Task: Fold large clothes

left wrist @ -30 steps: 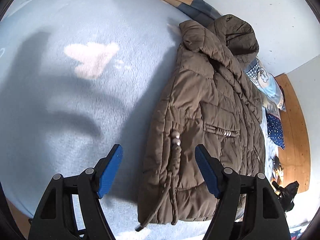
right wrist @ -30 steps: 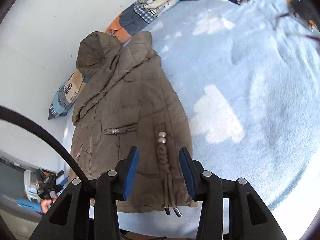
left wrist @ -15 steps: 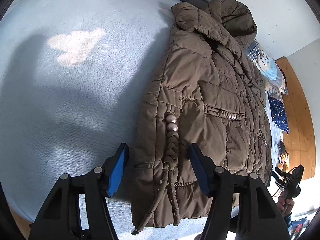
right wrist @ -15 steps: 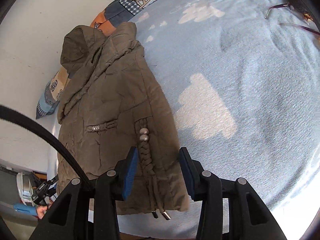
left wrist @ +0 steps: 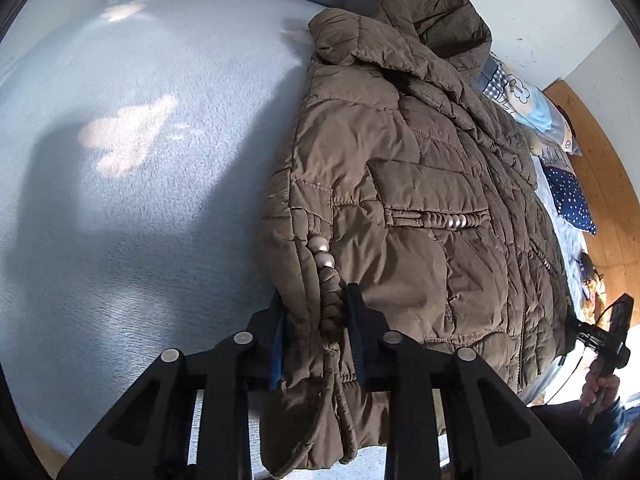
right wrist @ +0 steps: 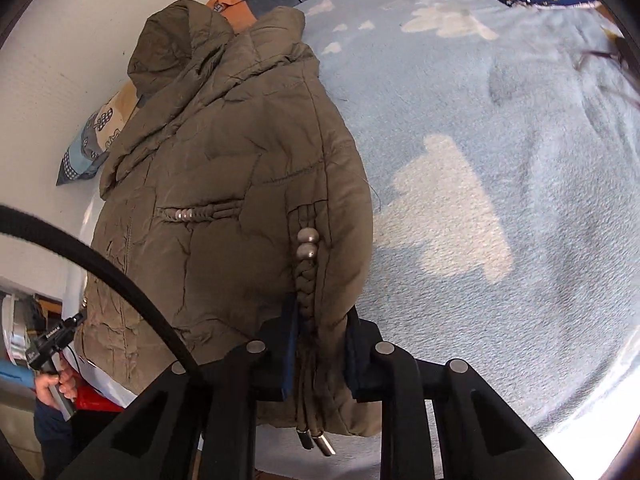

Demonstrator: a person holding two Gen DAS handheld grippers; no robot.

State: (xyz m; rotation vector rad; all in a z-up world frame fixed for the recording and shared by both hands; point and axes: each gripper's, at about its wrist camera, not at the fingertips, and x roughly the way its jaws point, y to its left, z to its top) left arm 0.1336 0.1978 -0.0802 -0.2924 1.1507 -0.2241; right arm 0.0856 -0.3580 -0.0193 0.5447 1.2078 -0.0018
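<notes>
A brown quilted hooded jacket [left wrist: 408,184] lies lengthwise on a light blue blanket [left wrist: 140,152], hood toward the far wall. My left gripper [left wrist: 316,320] is shut on the jacket's lower hem by the braided cord with metal beads [left wrist: 322,252]. The jacket also shows in the right wrist view [right wrist: 240,184]. My right gripper [right wrist: 322,338] is shut on the hem at the other side, around a braided cord [right wrist: 306,248]. The fabric bunches between both pairs of blue pads.
Patchwork pillows [right wrist: 92,140] lie between the jacket and the white wall. A dark blue starred pillow [left wrist: 572,200] lies at the bed's far end. The blanket [right wrist: 500,160] spreads wide beside the jacket. A wooden floor [left wrist: 600,168] lies beyond the bed.
Both grippers have moved forward onto the jacket's hem and closed on it. They were open and short of the hem before.
</notes>
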